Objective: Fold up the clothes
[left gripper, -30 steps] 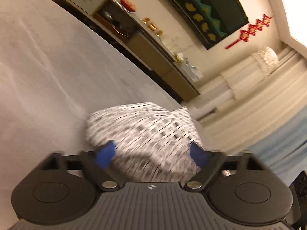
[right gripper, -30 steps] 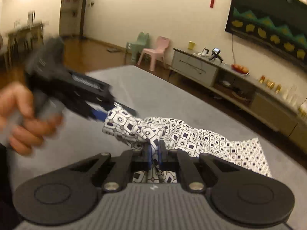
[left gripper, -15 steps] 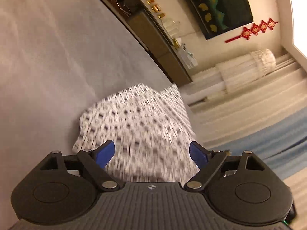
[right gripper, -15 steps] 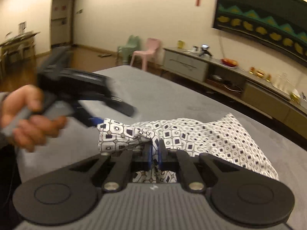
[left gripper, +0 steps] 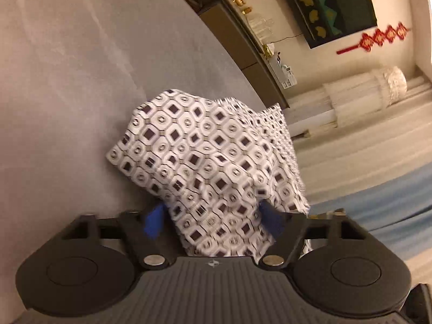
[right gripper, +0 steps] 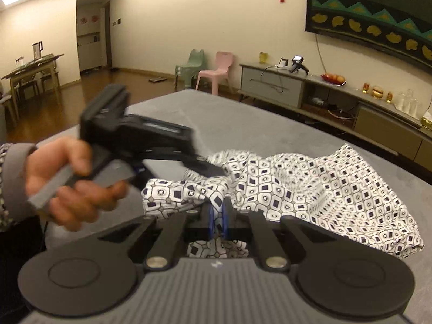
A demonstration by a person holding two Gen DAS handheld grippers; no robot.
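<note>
A black-and-white patterned garment (right gripper: 310,186) lies bunched on the grey surface (right gripper: 243,124). My right gripper (right gripper: 218,217) is shut on a fold of its near edge and holds it slightly raised. My left gripper (left gripper: 213,220) is open, its blue pads on either side of a raised hump of the garment (left gripper: 194,156) without pinching it. In the right wrist view the left gripper (right gripper: 208,166), held in a hand, reaches over the cloth's left end.
A long low TV cabinet (right gripper: 337,102) with small items stands beyond the far edge of the surface. Two small plastic chairs (right gripper: 213,67) stand by the back wall. A dining table (right gripper: 29,67) is far left. Curtains (left gripper: 364,135) hang to the right.
My left gripper has moved in over the cloth, so the hump now sits between its open fingers. My right gripper has kept its hold; the cloth has spread a little to the right.
</note>
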